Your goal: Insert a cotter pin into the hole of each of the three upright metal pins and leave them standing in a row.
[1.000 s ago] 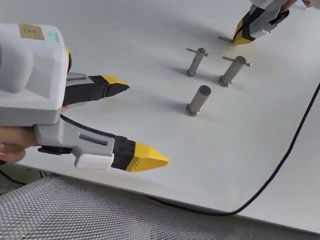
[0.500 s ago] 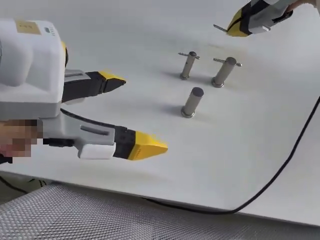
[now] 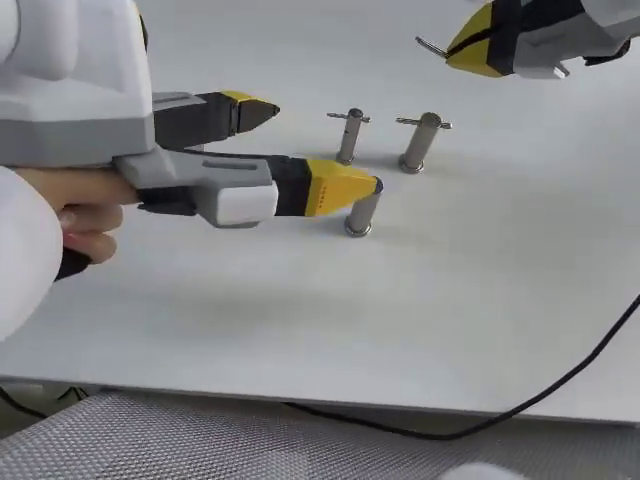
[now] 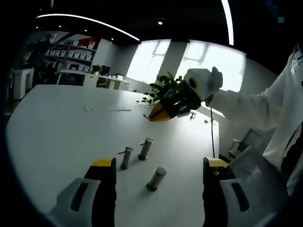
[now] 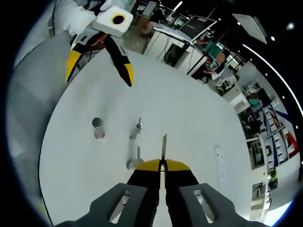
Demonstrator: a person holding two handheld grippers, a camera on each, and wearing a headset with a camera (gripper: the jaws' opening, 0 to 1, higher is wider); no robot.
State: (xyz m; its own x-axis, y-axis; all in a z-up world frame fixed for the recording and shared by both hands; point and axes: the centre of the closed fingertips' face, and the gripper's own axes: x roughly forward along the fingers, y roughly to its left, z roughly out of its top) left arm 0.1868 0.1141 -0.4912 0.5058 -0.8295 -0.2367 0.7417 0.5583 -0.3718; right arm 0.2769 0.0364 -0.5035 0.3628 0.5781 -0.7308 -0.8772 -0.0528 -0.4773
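White tabletop (image 3: 250, 320) takes up most of the head view, and the left gripper view sets it in a bright office with tall windows (image 4: 208, 61) and a leafy plant (image 4: 163, 87) beyond its far edge. Grey mesh fabric (image 3: 200, 440) lies along the near edge of the table, and a black cable (image 3: 580, 358) curves over the right part of the surface. The left gripper (image 3: 322, 148), held by a hand (image 3: 75, 205) in a white sleeve (image 3: 20, 260), reaches in level from the left with its jaws spread wide and nothing between them. The right gripper (image 3: 455, 52) hangs above the far right of the table. Its jaws are clenched on a loose cotter pin (image 3: 430, 45), whose thin shaft sticks out past the yellow tips, clear of the surface. Three metal pins stand upright on their bases near the middle of the table. The far-left pin (image 3: 349, 140) and the far-right pin (image 3: 418, 148) stand side by side at the back. The former carries a first fitted cotter pin (image 3: 345, 117) crosswise through its top, the latter a second fitted cotter pin (image 3: 422, 123). The bare pin (image 3: 360, 215) stands in front of them, nearer the person. In the head view its top is hidden behind the lower yellow jaw tip; in the left gripper view it stands ahead of the jaws, in line with the gap, touching neither
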